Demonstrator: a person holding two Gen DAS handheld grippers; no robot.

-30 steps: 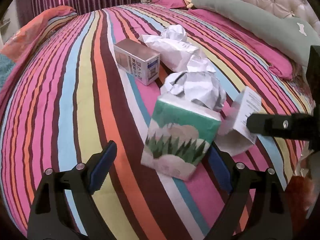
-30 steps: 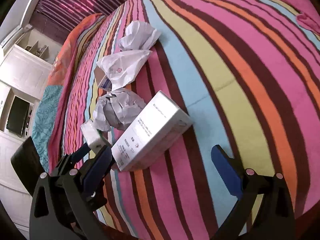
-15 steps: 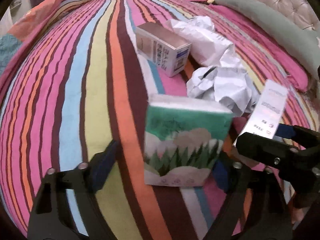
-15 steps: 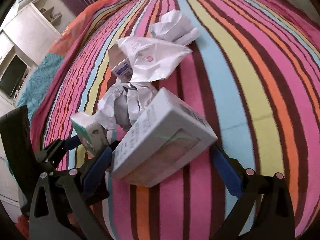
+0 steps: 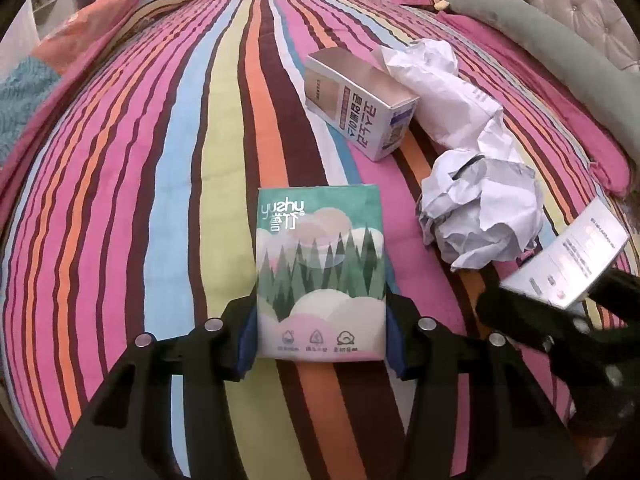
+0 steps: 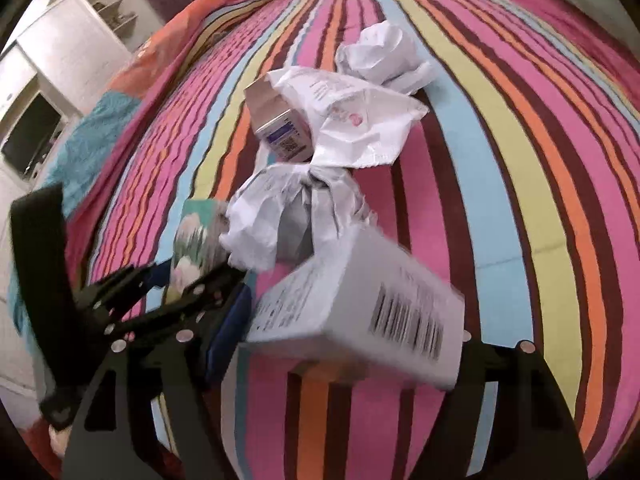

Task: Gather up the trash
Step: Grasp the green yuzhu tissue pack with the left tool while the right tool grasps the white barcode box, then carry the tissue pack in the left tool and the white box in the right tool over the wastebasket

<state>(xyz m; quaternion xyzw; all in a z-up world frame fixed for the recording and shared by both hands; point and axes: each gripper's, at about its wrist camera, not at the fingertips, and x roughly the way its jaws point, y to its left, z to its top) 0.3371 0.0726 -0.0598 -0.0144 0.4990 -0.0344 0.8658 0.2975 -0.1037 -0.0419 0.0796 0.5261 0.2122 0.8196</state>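
- left claw [image 5: 320, 338] is clamped on the tissue pack [image 5: 320, 272], blue pads pressed to both its long sides; the pack stands upright between the fingers, printed face toward the camera, above the striped bed [image 5: 160, 200]
- right claw [image 6: 352, 344] is clamped on the white carton [image 6: 360, 308], barcode end facing the camera; the carton is tilted and blurred, so whether it touches the bed cannot be told
- in the left wrist view the right claw [image 5: 560, 312] shows at the right edge with the white carton [image 5: 568, 264] in it
- crumpled paper ball [image 5: 484, 216] lies on the bed between the two held items
- small printed box [image 5: 360, 100] lies on its side further toward the headboard [image 5: 560, 0], touching a flattened white wrapper [image 5: 448, 92]
- second crumpled paper [image 6: 380, 56] lies just beyond the wrapper
- green bolster pillow [image 5: 560, 52] runs along the bed's right edge, near the headboard
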